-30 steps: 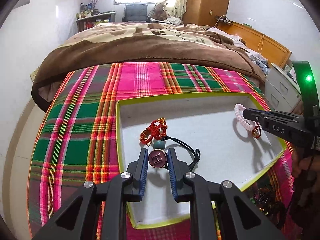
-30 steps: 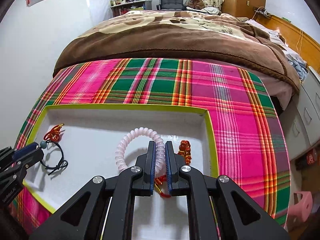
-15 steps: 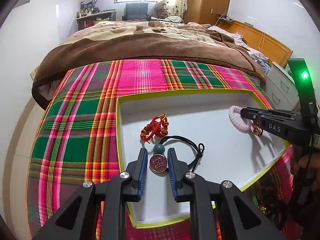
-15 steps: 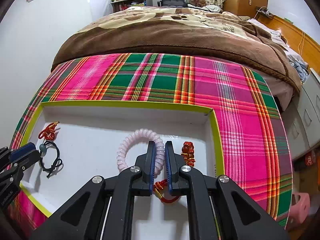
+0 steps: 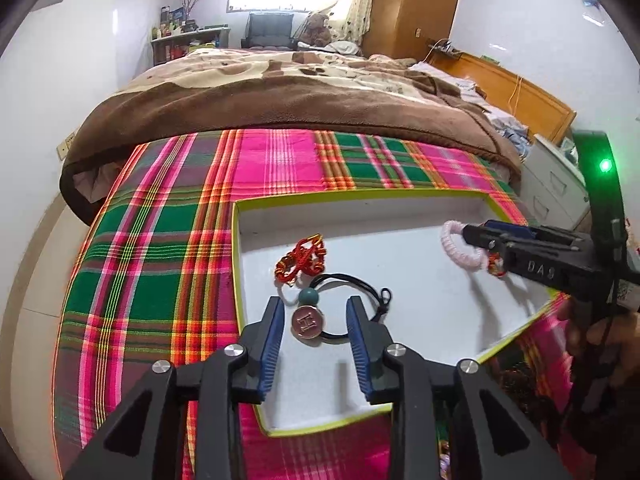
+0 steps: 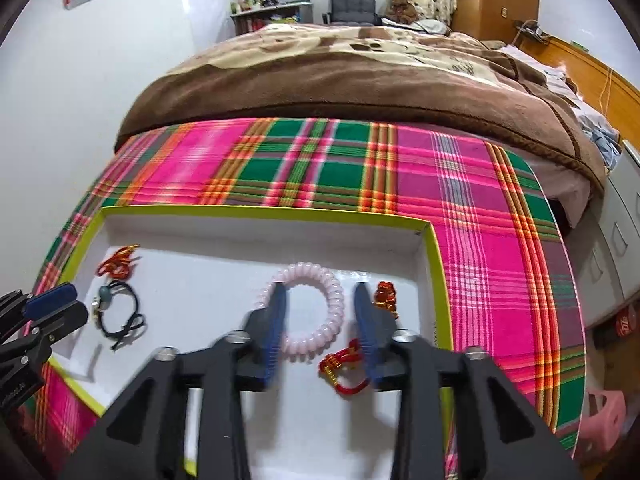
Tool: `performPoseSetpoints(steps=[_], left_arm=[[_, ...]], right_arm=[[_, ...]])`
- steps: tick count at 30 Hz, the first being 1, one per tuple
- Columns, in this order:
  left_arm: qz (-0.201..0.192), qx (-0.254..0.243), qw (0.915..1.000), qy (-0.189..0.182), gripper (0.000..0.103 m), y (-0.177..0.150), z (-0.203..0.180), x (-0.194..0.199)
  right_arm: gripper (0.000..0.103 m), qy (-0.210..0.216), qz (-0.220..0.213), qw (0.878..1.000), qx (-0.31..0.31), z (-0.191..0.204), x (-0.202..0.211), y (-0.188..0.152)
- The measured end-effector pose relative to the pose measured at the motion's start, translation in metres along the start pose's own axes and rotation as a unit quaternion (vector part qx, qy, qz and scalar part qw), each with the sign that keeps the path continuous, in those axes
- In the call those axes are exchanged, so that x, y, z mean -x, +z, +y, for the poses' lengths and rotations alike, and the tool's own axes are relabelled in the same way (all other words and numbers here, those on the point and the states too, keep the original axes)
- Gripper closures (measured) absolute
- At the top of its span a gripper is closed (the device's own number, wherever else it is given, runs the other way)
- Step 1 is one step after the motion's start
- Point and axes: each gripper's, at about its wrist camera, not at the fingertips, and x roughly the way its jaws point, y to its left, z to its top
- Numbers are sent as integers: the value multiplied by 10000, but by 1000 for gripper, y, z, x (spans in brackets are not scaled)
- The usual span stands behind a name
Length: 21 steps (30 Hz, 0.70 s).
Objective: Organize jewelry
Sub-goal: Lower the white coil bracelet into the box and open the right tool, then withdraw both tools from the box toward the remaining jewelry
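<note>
A white tray (image 5: 237, 248) with a yellow-green rim lies on the plaid cloth. My left gripper (image 5: 314, 303) is opening over it. A round bronze pendant (image 5: 307, 322) on a black cord bracelet (image 5: 360, 286) with a teal bead lies loose between the pads. A red knot ornament (image 5: 302, 260) sits just beyond. My right gripper (image 6: 320, 288) is opening too. The pink coil hair tie (image 6: 316, 312) lies flat between its fingers, untouched by the pads. A red beaded bracelet (image 6: 346, 368) rests by the right finger. The same right gripper (image 5: 478, 229) shows at the tray's right end.
The plaid cloth (image 5: 160, 248) covers the surface around the tray. Behind it is a bed with a brown blanket (image 5: 280, 108). White drawers (image 6: 616, 248) and a pink stool (image 6: 604, 412) stand to the right. The left gripper (image 6: 78, 302) reaches in at the tray's left end.
Both grippers have opened. The left let go of the pendant and the right let go of the pink coil tie. Both pieces now lie on the tray floor.
</note>
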Motion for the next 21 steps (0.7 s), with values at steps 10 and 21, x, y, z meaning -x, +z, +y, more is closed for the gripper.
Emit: performPoseSetpoints(steps=[10, 21], left_arm=[[-215, 27, 9996, -198, 62, -8, -4, 34], [-363, 154, 9986, -342, 59, -36, -8, 68]], right_arm=[[59, 191, -287, 9993, -120, 2, 35, -14], [59, 326, -411, 9985, -160, 0, 77, -58]])
